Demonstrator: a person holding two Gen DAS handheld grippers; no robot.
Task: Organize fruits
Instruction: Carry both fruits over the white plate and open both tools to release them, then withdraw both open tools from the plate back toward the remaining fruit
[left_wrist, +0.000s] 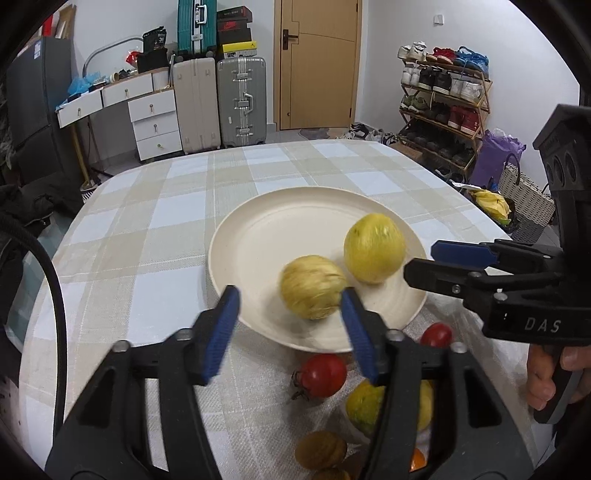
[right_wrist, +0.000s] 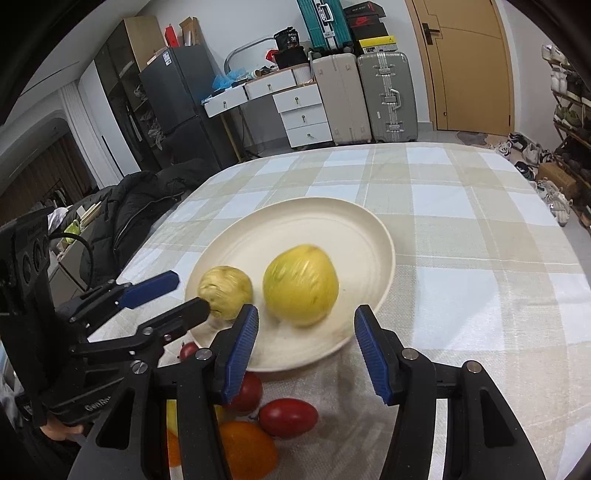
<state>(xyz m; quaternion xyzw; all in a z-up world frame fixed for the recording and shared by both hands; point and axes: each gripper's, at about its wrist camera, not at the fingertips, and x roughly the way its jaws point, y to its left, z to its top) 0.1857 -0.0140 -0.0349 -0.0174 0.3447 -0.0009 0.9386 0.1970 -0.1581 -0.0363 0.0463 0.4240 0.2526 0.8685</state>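
A cream plate (left_wrist: 258, 229) (right_wrist: 351, 229) lies on the checked tablecloth and holds two blurred yellow fruits. The duller one (left_wrist: 314, 286) (right_wrist: 225, 293) sits just beyond my left gripper (left_wrist: 290, 332) (right_wrist: 192, 293), whose jaws stand wider than the fruit, with a clear gap on its left side. The larger, brighter fruit (left_wrist: 373, 247) (right_wrist: 301, 290) lies ahead of my right gripper (right_wrist: 306, 350) (left_wrist: 421, 262), open with nothing between its pads. Near the plate's front rim lie red tomatoes (left_wrist: 323, 374) (right_wrist: 288, 417), an orange (right_wrist: 247, 448), a yellow-green fruit (left_wrist: 365, 406) and a brown fruit (left_wrist: 319, 448).
The loose fruit is partly hidden under both grippers. A person's hand (left_wrist: 543, 376) holds the right gripper's handle. Beyond the table's far edge stand suitcases (left_wrist: 242, 103), a drawer unit (left_wrist: 155, 125) and a shoe rack (left_wrist: 443, 99); a dark jacket (right_wrist: 133, 214) lies off the left edge.
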